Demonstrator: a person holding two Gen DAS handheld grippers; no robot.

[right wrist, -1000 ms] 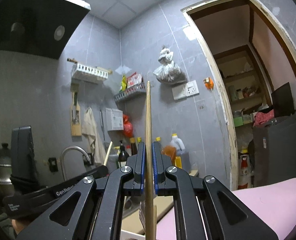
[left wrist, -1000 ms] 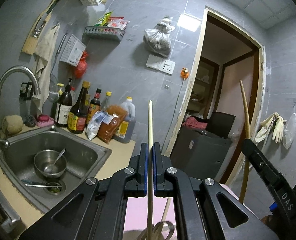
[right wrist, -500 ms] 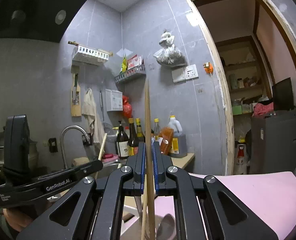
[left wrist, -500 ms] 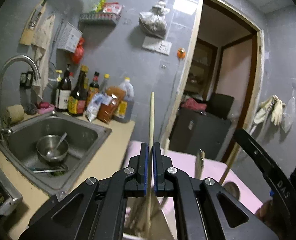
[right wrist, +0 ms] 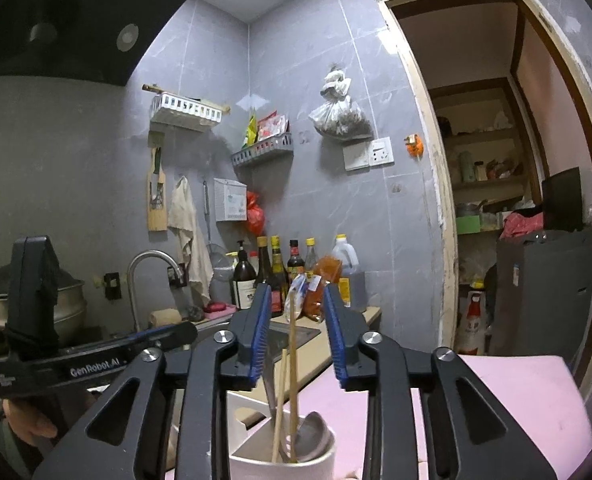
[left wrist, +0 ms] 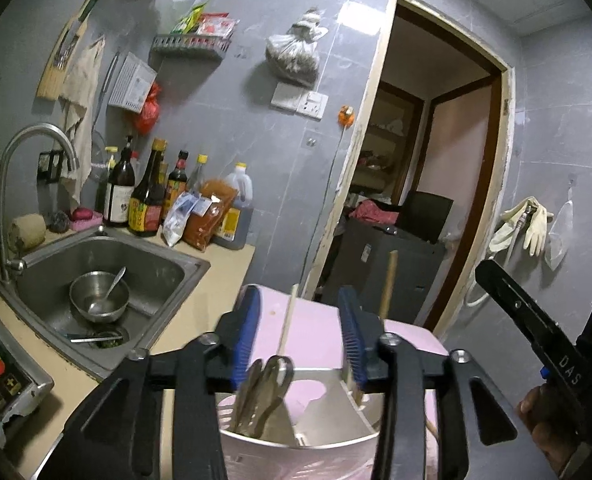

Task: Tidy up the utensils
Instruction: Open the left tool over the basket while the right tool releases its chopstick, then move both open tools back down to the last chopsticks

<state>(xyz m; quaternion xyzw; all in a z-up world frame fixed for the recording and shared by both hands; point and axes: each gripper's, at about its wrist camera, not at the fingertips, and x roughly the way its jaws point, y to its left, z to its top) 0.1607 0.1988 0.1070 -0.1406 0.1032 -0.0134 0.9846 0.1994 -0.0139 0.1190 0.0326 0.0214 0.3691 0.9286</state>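
A white utensil holder (left wrist: 296,446) stands on a pink surface (left wrist: 315,328), just below both grippers. My left gripper (left wrist: 299,332) has its jaws opening. A thin wooden chopstick (left wrist: 287,322) stands free between them, its lower end in the holder beside metal spoons (left wrist: 268,384). A second chopstick (left wrist: 388,284) rises behind the right finger. In the right wrist view my right gripper (right wrist: 297,332) also has its jaws opening. Two chopsticks (right wrist: 292,364) lean in the holder (right wrist: 256,460) between the pads without touching them, next to a metal ladle (right wrist: 313,436).
A steel sink (left wrist: 168,264) with a bowl (left wrist: 99,296) and a tall faucet (left wrist: 28,140) lies to the left. Sauce bottles (left wrist: 148,200) line the wall. A doorway with a black cabinet (left wrist: 387,264) is on the right. The right gripper's body (left wrist: 535,332) is close by.
Both grippers were shut on upright chopsticks; now their jaws stand apart and the chopsticks have dropped into the holder. Both views tilted down over the holder.
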